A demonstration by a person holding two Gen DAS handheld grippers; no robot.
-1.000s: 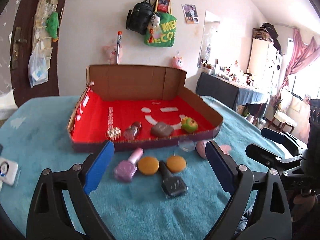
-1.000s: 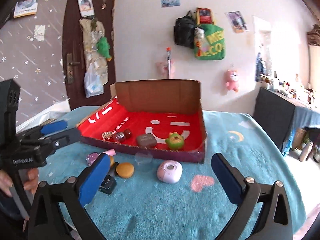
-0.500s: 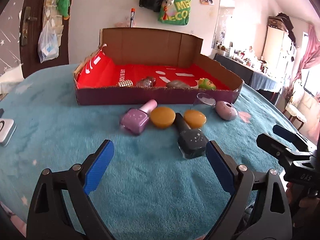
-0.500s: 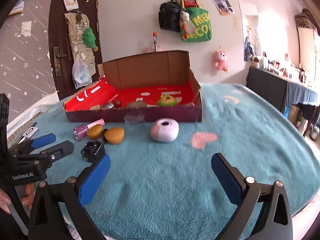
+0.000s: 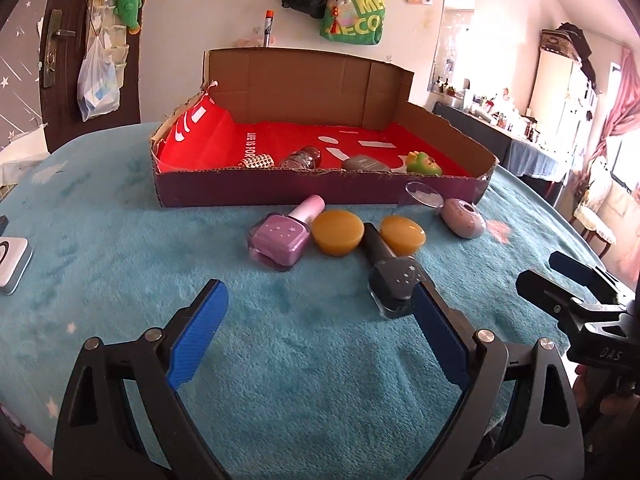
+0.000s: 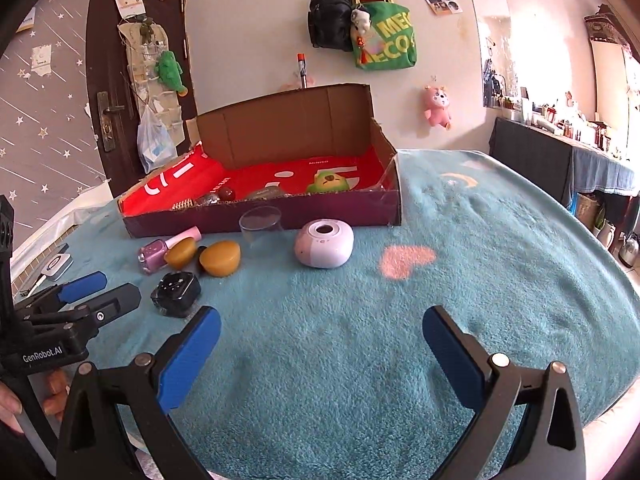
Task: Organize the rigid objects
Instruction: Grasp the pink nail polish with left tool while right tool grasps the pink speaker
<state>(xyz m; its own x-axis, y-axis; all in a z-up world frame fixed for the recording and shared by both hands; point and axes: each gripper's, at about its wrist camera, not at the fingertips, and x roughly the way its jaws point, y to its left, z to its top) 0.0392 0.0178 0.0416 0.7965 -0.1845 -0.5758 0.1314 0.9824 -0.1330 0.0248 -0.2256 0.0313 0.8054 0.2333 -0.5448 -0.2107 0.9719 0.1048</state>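
Observation:
A cardboard box with a red lining stands on the blue cloth and holds several small items, among them a green toy. In front of it lie a purple nail polish bottle, two amber discs, a black nail polish bottle, a clear cup and a lilac round device. My left gripper is open and empty, just short of the black bottle. My right gripper is open and empty, short of the lilac device.
A white and silver device lies at the table's left edge. The round table's edge curves close on the right. A door and a wall with hanging bags are behind the box.
Both grippers have come lower and closer to the cloth; the loose objects now look nearer and the box is seen more from the side. Both stay open.

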